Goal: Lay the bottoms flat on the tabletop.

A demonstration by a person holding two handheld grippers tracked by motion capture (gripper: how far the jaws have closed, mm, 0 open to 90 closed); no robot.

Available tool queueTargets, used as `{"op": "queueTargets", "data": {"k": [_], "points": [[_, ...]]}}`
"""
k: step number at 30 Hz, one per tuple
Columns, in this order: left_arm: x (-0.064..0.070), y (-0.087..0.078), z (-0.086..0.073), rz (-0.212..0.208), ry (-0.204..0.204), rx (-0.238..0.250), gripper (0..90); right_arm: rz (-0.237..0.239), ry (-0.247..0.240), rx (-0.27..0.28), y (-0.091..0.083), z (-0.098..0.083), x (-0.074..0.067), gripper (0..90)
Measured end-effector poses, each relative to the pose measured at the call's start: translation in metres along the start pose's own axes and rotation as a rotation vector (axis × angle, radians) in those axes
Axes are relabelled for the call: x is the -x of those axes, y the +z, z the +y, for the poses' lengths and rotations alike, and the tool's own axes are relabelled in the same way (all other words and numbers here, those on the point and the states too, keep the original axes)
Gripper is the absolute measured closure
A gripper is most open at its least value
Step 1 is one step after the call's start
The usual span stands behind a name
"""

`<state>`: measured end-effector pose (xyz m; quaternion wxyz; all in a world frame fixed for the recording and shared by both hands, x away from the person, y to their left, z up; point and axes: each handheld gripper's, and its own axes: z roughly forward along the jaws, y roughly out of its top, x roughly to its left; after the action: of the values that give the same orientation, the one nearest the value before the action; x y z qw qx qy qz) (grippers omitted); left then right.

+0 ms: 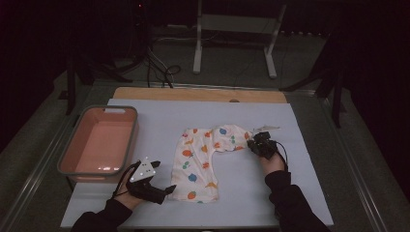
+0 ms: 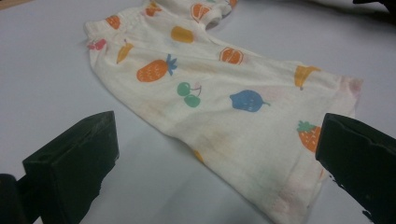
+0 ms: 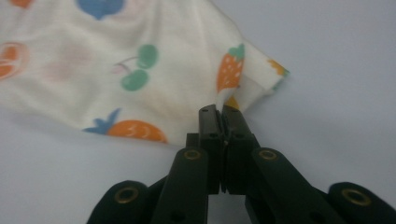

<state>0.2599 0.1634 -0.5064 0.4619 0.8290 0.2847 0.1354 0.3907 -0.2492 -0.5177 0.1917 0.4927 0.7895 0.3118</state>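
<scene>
Pale tabletop (image 1: 290, 193) carries a pink basin (image 1: 99, 140) at left of the high view and a cream fruit-print garment (image 1: 203, 159) lying in an L shape at centre. Left tongs (image 1: 162, 189), lower left of that frame, are spread wide just beside the garment's bottom hem, not touching it. Right tongs (image 3: 223, 112), right of centre in the high view, are pressed together, pinching a fold at the garment's right edge.
</scene>
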Motion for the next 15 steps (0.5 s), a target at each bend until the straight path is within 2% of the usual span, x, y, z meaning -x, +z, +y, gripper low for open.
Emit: {"op": "queueTargets", "data": {"k": [2, 8, 9, 12, 14, 15], "points": [[0.0, 0.0, 0.0, 0.001, -0.002, 0.001, 0.6, 0.009, -0.023, 0.021, -0.007, 0.001, -0.004, 89.0], [0.0, 0.0, 0.0, -0.001, 0.001, 0.001, 0.6, 0.059, -0.046, 0.101, -0.037, 0.003, -0.014, 89.0], [0.0, 0.0, 0.0, -0.001, 0.001, 0.001, 0.6, 0.082, -0.048, 0.105, -0.041, 0.003, -0.015, 89.0], [0.0, 0.0, 0.001, -0.002, -0.001, 0.002, 0.6, 0.088, -0.067, 0.113, -0.049, 0.004, -0.021, 89.0], [0.0, 0.0, 0.001, -0.003, -0.001, 0.0, 0.6, 0.132, -0.08, 0.101, -0.058, 0.01, -0.031, 88.9], [0.0, 0.001, 0.001, -0.003, 0.001, 0.0, 0.6, 0.132, -0.08, 0.101, -0.058, 0.01, -0.031, 88.9]]}}
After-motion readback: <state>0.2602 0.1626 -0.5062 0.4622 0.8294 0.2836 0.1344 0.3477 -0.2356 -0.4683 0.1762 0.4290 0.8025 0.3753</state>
